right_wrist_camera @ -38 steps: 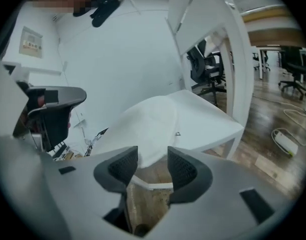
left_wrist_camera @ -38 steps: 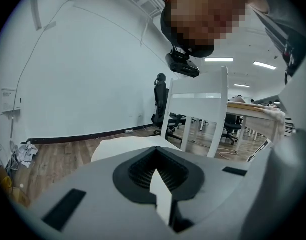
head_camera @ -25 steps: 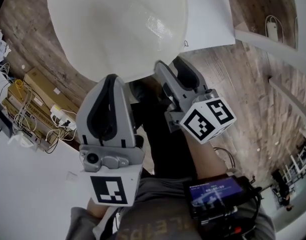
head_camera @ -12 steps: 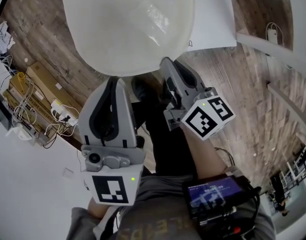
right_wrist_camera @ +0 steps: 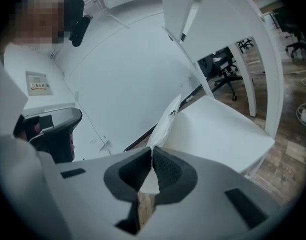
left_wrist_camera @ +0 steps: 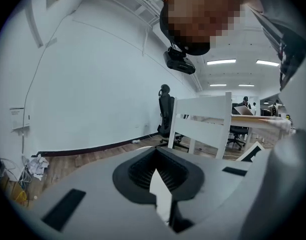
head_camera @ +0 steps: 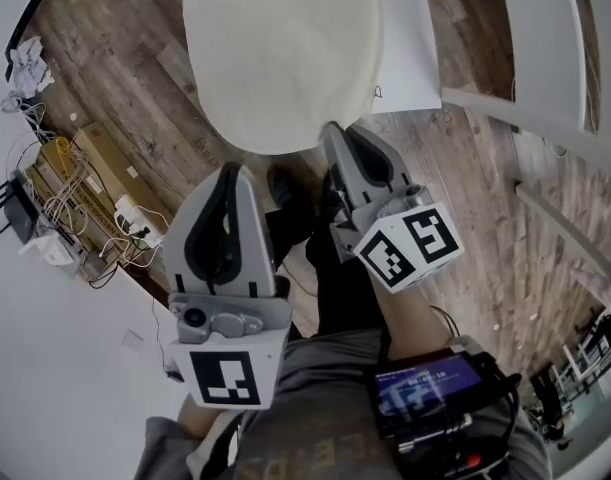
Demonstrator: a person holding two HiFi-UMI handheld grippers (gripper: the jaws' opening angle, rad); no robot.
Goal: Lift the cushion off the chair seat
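Observation:
A round cream cushion hangs over the white chair seat, held by its near edge. My left gripper is shut on that edge, and the left gripper view shows a thin white strip of cushion pinched between its jaws. My right gripper grips the rim further right. Its jaws are closing, with the cushion's edge between the pads, which press on it. The chair seat lies below and beyond that edge.
Cardboard boxes and a tangle of cables with a power strip lie on the wooden floor at the left. White chair-back rails stand at the right. A black office chair is by the far wall.
The cushion has shifted right and towards the top of the head view and looks narrower, showing more floor at the left. Both grippers stayed on its near edge and moved with it.

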